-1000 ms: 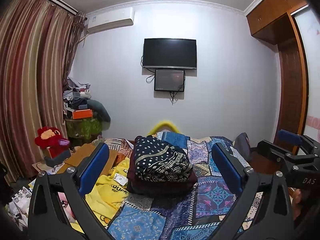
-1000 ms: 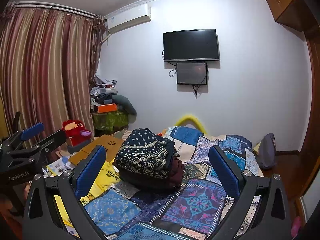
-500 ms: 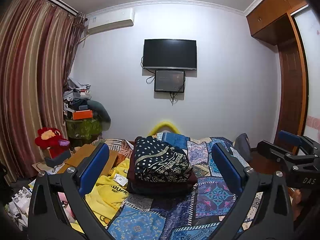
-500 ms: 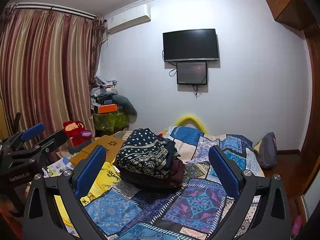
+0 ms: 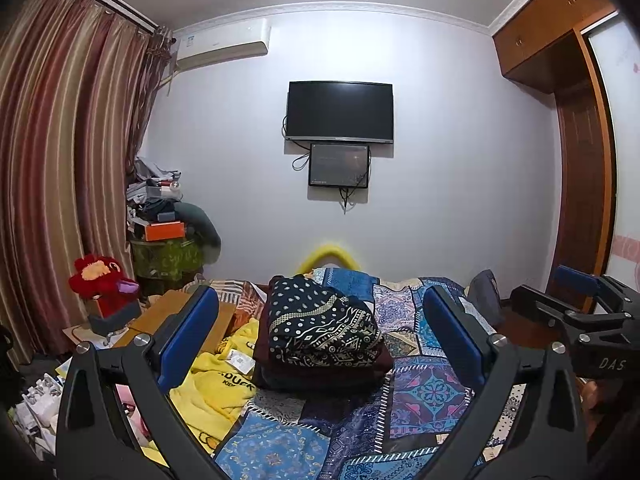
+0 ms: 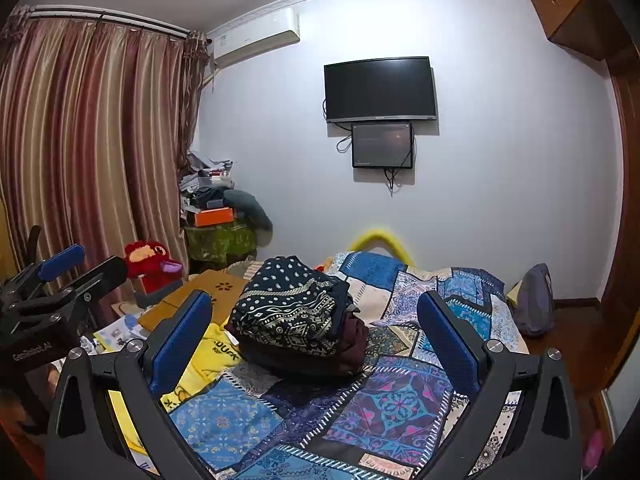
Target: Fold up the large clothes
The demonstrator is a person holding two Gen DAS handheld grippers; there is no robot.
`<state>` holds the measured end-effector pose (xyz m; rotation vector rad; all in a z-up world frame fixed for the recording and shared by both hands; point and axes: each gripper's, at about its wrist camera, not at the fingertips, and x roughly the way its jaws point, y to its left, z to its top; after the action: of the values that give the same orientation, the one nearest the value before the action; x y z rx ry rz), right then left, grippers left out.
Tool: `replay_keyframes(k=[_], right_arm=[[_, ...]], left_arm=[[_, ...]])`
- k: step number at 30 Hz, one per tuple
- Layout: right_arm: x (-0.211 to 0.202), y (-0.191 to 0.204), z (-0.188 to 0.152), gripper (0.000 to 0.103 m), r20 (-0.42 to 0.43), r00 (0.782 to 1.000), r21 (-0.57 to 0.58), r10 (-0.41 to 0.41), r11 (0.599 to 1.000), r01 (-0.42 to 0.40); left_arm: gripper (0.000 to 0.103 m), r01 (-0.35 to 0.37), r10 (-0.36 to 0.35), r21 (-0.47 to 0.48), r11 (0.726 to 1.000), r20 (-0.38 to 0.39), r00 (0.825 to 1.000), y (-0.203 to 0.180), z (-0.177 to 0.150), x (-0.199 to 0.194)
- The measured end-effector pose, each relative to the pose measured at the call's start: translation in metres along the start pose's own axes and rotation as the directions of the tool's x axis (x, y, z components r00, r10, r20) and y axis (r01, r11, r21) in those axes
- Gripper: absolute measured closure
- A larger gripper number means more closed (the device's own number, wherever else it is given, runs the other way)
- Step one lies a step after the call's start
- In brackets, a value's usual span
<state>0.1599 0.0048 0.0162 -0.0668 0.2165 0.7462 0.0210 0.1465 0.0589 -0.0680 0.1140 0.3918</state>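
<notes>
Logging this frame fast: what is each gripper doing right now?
Left gripper: open, holding nothing.
Right gripper: open, holding nothing.

Both wrist views face the far wall across the bed point(image 5: 424, 396), side by side, sharing the folded pile point(image 6: 296, 316) and TV point(image 5: 340, 112).
</notes>
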Motion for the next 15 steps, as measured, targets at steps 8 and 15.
replay_keyframes(k=[8,15], right_arm=[[0.002,-0.0007,-0.0019,0.001,-0.007,1.0,0.002,-0.005,1.0,0.005],[0.0033,-0.0021,-0.003,0.001,-0.005,1.0,0.012,-0.008,1.0,0.008]], left_arm=[[0.0,0.005,-0.005,-0.023,1.0,-0.019,1.0,0.0051,0.0004,0.0038],[0.0,0.016,-0.016,-0.016,1.0,-0.034,0.999,0.0045,-0.0008,0.007]])
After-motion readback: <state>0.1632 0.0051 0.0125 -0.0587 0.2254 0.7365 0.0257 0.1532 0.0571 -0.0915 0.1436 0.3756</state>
